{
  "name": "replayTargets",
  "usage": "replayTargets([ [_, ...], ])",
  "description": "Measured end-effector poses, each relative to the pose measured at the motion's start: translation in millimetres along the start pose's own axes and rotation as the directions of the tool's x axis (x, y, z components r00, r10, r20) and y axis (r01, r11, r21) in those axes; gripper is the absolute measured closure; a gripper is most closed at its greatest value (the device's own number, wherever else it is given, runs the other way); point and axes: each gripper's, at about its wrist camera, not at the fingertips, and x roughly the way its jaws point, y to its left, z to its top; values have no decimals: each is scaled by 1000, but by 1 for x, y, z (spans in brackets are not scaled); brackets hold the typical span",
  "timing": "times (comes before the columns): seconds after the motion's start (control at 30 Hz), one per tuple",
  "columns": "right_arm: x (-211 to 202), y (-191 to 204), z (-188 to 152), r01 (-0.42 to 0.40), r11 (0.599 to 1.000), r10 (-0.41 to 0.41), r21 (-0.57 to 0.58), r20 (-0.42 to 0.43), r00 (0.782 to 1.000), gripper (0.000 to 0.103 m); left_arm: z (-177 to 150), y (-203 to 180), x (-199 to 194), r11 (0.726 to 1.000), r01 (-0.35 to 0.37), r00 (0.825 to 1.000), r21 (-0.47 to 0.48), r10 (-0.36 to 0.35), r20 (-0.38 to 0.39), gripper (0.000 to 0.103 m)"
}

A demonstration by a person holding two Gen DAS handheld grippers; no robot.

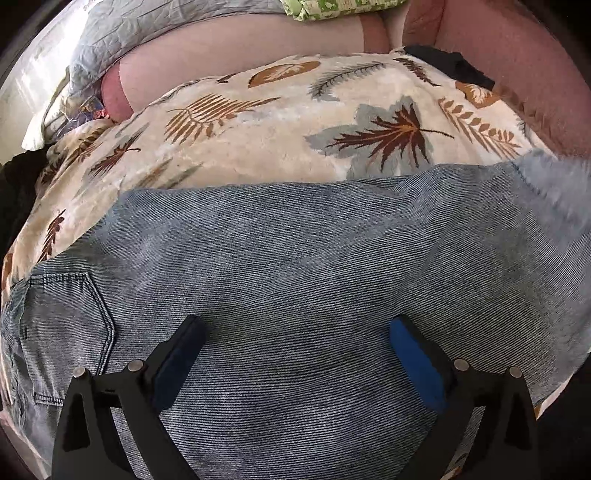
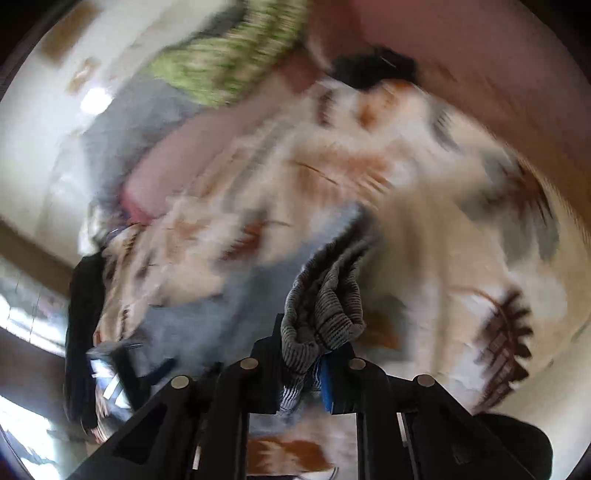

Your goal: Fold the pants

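Observation:
Blue denim pants (image 1: 295, 266) lie flat across a leaf-patterned blanket (image 1: 258, 125), back pocket (image 1: 70, 325) at the left. My left gripper (image 1: 295, 332) hovers low over the middle of the pants, jaws wide open and empty. At the right edge of the left wrist view a pant end (image 1: 550, 184) is lifted and blurred. In the right wrist view my right gripper (image 2: 314, 354) is shut on a bunched fold of the denim pants (image 2: 325, 306), held above the blanket (image 2: 424, 229). That view is heavily motion-blurred.
A grey pillow (image 1: 140, 29) and a green patterned cushion (image 1: 332, 7) lie at the far side. Pink upholstery (image 1: 517, 74) rises at the right. A black cloth (image 1: 447, 62) lies at the blanket's far right corner, another dark item (image 1: 18, 184) at the left.

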Motion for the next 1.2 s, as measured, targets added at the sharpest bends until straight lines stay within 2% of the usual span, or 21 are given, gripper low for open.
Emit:
replayTargets([
  [0.07,-11,48,-1,-38,994,42,-107,31,999,87,-3,10,-10,998,58,998,-36,-58,5,5],
  [0.1,-16,76,-6,-66,982,75,-177,40,996,87,-5,24,-19,991,109,994,-83,-107,27,11],
  [0.17,-18,119,-19,-97,957,113,-274,42,993,87,-16,48,-43,973,157,986,-170,-144,87,12],
  [0.2,-15,144,-29,-132,936,149,-325,28,988,87,-24,70,-58,960,165,981,-226,-136,137,12],
  [0.3,9,194,-66,-195,879,199,-435,-36,979,87,-54,140,-96,921,98,975,-377,-12,222,12],
  [0.4,51,219,-103,-249,840,208,-481,-139,968,85,-83,193,-109,871,33,973,-490,84,216,12],
  [0.5,108,230,-142,-241,808,135,-538,-229,964,82,-109,226,-109,831,-3,979,-556,115,167,12],
  [0.53,130,230,-156,-257,795,98,-550,-300,949,77,-116,232,-109,819,-16,980,-573,125,152,12],
  [0.57,139,229,-165,-263,781,84,-567,-322,943,72,-119,233,-109,814,-18,981,-581,127,149,12],
  [0.6,133,229,-169,-260,762,107,-594,-280,954,71,-121,234,-111,810,-7,981,-587,119,154,12],
  [0.63,129,229,-170,-276,750,125,-602,-280,952,55,-123,232,-114,810,7,980,-587,112,166,12],
  [0.67,125,228,-171,-311,743,149,-593,-306,940,33,-121,229,-118,815,25,977,-579,102,185,12],
  [0.7,121,224,-171,-323,748,161,-580,-313,936,26,-117,224,-121,821,37,975,-570,96,202,12],
  [0.77,105,208,-163,-366,773,225,-519,-315,922,26,-112,215,-130,836,62,968,-545,82,237,12],
  [0.83,86,177,-147,-416,818,313,-398,-298,902,26,-103,202,-137,860,88,960,-503,62,273,12],
  [0.9,75,149,-129,-418,859,349,-296,-260,901,25,-96,192,-138,877,107,953,-469,45,300,12],
  [0.97,71,123,-112,-398,894,350,-206,-233,907,25,-93,190,-134,883,100,959,-458,37,281,12],
  [1.03,70,104,-101,-411,903,380,-125,-212,900,25,-90,187,-124,879,118,968,-463,2,250,12],
  [1.1,72,82,-97,-441,897,429,-11,-215,877,25,-91,186,-117,861,158,973,-483,-53,224,12],
  [1.13,76,76,-96,-466,884,463,42,-215,860,25,-91,185,-114,852,187,973,-489,-92,211,12],
  [1.2,76,63,-104,-486,868,497,106,-209,842,25,-94,183,-108,833,251,965,-494,-177,192,12],
])
